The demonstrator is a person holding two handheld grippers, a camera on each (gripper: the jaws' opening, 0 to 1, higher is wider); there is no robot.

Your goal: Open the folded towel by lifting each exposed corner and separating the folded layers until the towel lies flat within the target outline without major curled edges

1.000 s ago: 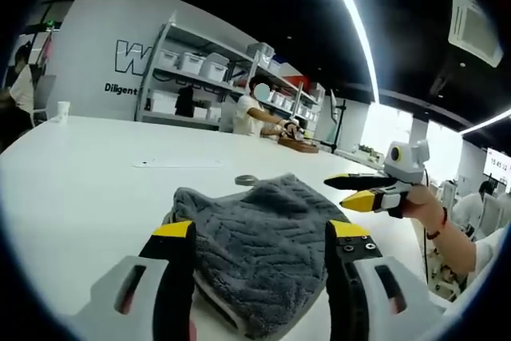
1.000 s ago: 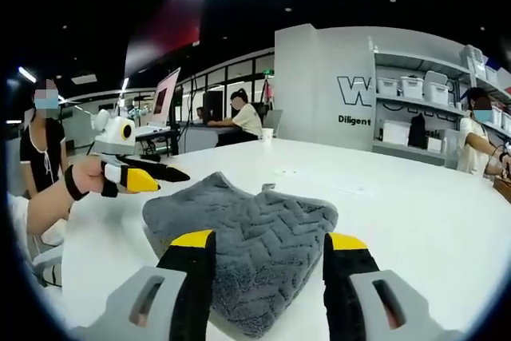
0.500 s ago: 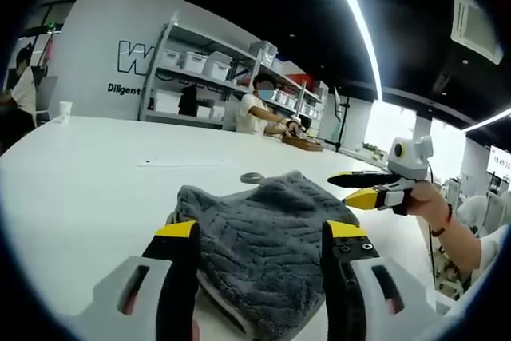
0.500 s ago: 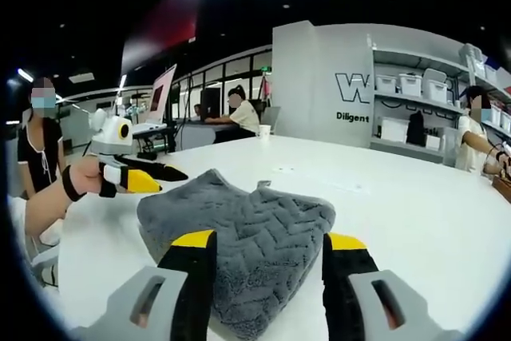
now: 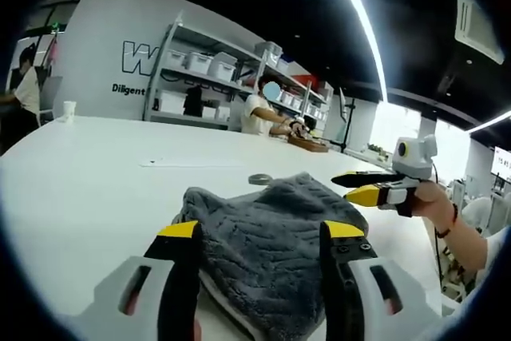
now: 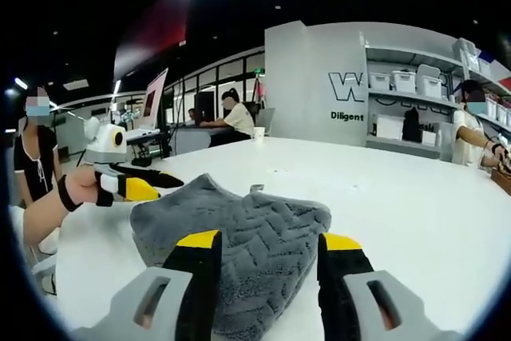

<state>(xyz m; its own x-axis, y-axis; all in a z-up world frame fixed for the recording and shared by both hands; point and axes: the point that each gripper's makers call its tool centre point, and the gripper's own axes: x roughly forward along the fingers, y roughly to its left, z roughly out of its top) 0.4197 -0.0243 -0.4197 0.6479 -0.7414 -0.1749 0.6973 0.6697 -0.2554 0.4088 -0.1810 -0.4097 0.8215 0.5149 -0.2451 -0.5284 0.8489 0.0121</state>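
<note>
Two grippers, left gripper (image 5: 259, 233) and right gripper (image 6: 261, 243), hold fingers wide apart and empty, straddling the folded grey towel (image 5: 271, 225) on the tabletop (image 5: 88, 165), probably to reach opposite corners.

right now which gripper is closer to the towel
Left, narrowly: the left gripper sits low against the towel's edge, while the right gripper hovers a little above its corner.

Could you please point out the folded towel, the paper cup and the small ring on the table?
towel (image 6: 247, 233), right gripper view, top layer.
paper cup (image 5: 69, 111), left gripper view, its side.
ring (image 5: 258, 179), left gripper view, its rim.
</note>
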